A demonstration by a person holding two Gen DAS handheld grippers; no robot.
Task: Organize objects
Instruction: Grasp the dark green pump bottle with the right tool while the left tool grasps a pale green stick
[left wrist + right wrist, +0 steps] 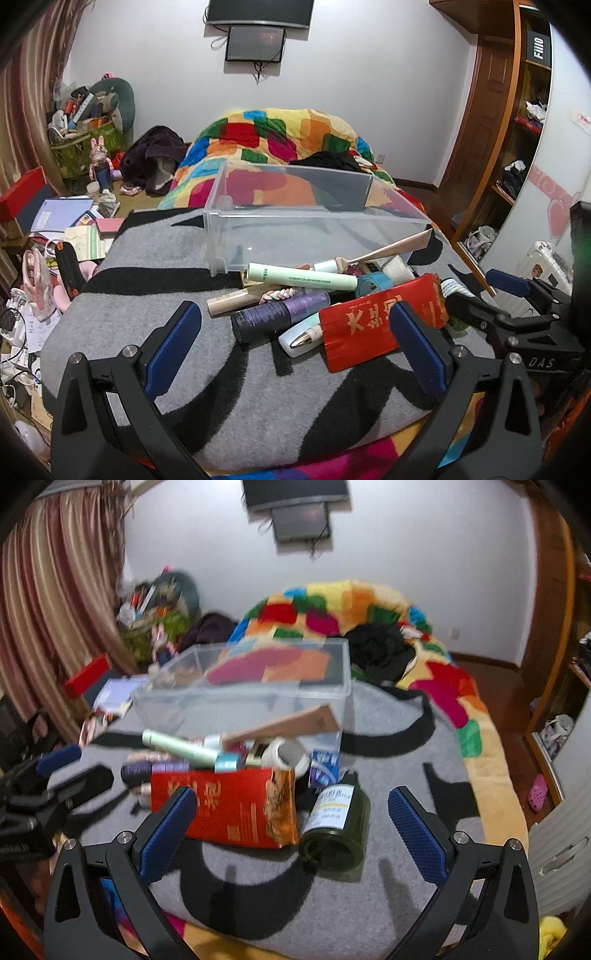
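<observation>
Clear plastic bin sits on grey-and-black blanket over bed, colourful quilt behind it. Pile of objects lies just in front of bin: pale green tube, dark purple bottle, red packet, white tape roll, dark green bottle on its side. Left tongs released, empty, hovering above pile near red packet. Right tongs released, empty, spread either side of red packet and green bottle; view blurred.
</observation>
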